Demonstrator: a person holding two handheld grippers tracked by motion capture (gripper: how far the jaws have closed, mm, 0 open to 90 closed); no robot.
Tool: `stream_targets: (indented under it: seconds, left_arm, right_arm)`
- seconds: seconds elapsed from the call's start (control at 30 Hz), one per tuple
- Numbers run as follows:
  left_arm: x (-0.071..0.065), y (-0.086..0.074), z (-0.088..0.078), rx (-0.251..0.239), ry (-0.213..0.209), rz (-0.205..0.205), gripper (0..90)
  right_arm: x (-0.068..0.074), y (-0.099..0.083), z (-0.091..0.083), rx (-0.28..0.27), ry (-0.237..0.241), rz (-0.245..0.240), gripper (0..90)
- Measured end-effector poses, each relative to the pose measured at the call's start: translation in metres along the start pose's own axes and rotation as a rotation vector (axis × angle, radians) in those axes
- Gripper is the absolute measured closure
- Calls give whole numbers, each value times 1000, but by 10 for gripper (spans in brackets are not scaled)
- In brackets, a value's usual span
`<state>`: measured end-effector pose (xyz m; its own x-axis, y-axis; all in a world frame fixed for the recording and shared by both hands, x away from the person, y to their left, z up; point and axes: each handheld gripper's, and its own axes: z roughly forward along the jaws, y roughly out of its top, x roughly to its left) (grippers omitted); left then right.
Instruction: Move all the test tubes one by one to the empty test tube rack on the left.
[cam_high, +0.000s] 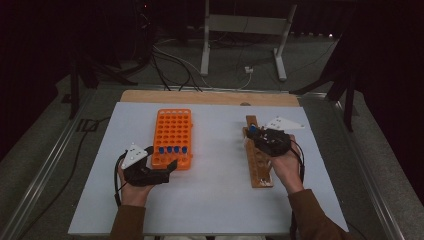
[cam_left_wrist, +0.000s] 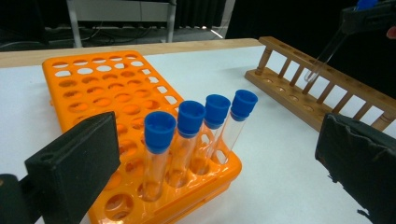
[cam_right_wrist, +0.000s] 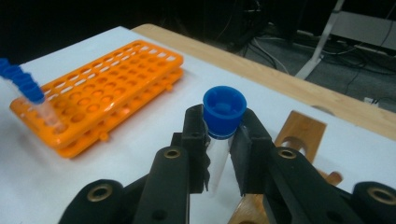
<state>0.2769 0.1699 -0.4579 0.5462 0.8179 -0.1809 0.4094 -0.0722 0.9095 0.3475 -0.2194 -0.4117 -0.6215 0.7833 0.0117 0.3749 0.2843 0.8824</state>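
Right claw (cam_right_wrist: 218, 154) was clamped on a capped tube (cam_right_wrist: 223, 112) over the wooden rack (cam_high: 260, 160) at 3 o'clock; probably mid-transfer, it next needed lowering into a hole. Left claw (cam_high: 159, 159) stood apart beside the orange rack (cam_high: 172, 130).

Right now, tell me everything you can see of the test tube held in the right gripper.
The test tube is clear, glass or plastic, with a ribbed blue cap on top. It looks empty. The right gripper is shut on it just below the cap, and its rounded bottom hangs, tilted, above the wooden rack without touching it.
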Motion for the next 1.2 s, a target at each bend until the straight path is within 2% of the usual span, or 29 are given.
stream_targets:
  seconds: [0.3,0.47,0.63,0.83,1.03,1.2]
  left_arm:
    - [-5,1,0,-16,0,13,10]
    - [-13,3,1,-21,-2,34,10]
    - [-26,7,6,-26,-20,66,10]
    - [-46,16,14,-41,-63,95,18]
    - [-67,25,26,-27,-124,85,44]
    - [-83,26,39,2,-137,122,75]
  right_arm:
    - [9,-14,-2,14,63,10,771]
    - [11,-20,-5,10,87,21,771]
    - [13,-19,-6,11,107,21,771]
    - [23,-16,-8,6,136,-1,771]
    - [37,-12,-6,15,161,-21,771]
    - [43,-9,-6,15,198,-19,771]
